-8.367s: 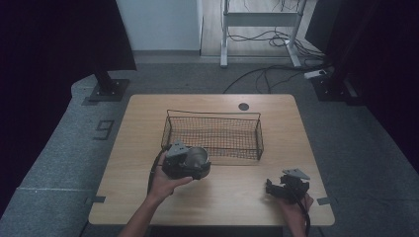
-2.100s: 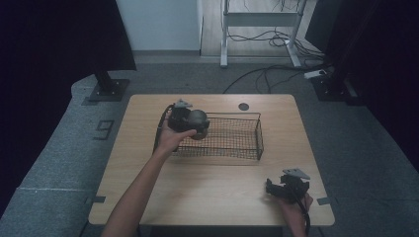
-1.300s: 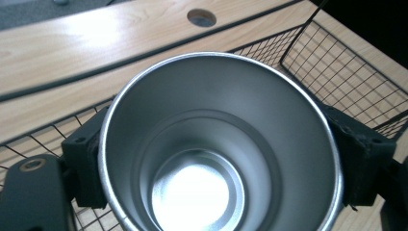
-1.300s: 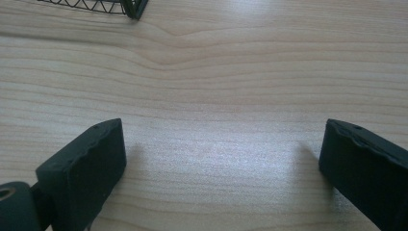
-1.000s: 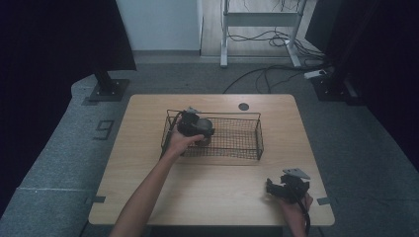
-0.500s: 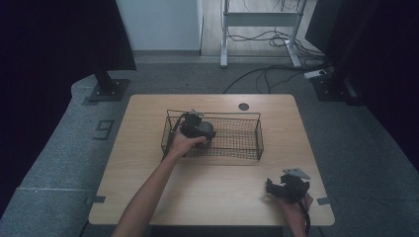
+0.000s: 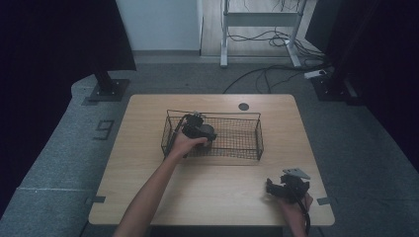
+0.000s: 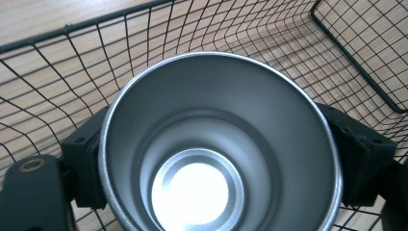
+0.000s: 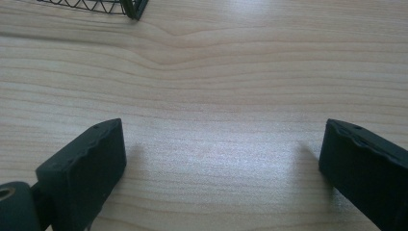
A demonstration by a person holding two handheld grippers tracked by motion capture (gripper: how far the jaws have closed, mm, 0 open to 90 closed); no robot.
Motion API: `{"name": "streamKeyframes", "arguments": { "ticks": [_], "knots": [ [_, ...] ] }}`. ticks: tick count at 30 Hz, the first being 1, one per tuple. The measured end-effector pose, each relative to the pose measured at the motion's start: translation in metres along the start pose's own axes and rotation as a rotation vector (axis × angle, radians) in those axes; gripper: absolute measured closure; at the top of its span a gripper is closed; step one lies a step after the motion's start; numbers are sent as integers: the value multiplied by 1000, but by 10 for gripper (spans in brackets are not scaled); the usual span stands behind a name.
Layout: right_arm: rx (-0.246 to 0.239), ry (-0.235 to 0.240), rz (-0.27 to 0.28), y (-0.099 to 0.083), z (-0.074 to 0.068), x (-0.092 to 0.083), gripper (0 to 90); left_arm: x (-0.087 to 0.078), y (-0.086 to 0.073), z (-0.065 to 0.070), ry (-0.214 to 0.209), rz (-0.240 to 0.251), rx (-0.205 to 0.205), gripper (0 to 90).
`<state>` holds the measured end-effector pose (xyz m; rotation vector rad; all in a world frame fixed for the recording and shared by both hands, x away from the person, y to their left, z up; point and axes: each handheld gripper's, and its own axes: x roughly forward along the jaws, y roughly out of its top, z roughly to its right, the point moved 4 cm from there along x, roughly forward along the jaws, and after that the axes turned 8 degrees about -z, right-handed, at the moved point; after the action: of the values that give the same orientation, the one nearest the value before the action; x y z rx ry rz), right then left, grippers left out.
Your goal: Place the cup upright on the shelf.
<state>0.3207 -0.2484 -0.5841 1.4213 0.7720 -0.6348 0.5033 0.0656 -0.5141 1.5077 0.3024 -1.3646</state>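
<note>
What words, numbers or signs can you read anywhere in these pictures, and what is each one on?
"9": a large dark numeral on the grey floor mat, left of the table.
No writing shows on the metal cup, the wire basket or the table.

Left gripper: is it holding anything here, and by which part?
Yes. The left gripper is shut on a metal cup, jaws pressing its outer wall on opposite sides just below the rim, inside the wire basket. The right gripper is open, holding nothing.
</note>
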Motion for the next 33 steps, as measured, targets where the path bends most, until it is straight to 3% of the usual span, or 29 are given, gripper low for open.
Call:
{"name": "streamKeyframes", "arguments": {
  "ticks": [17,22,28,33],
  "knots": [
    [0,0,0,0,0,0,25,-2,0,-4,9,-18,-33,88],
    [0,0,0,0,0,0,25,-8,2,-3,7,6,-30,87],
    [2,0,-1,0,0,0,25,-30,3,0,-7,69,-19,87],
    [0,0,0,0,0,0,25,-42,1,2,-20,88,-8,87]
  ]
}}
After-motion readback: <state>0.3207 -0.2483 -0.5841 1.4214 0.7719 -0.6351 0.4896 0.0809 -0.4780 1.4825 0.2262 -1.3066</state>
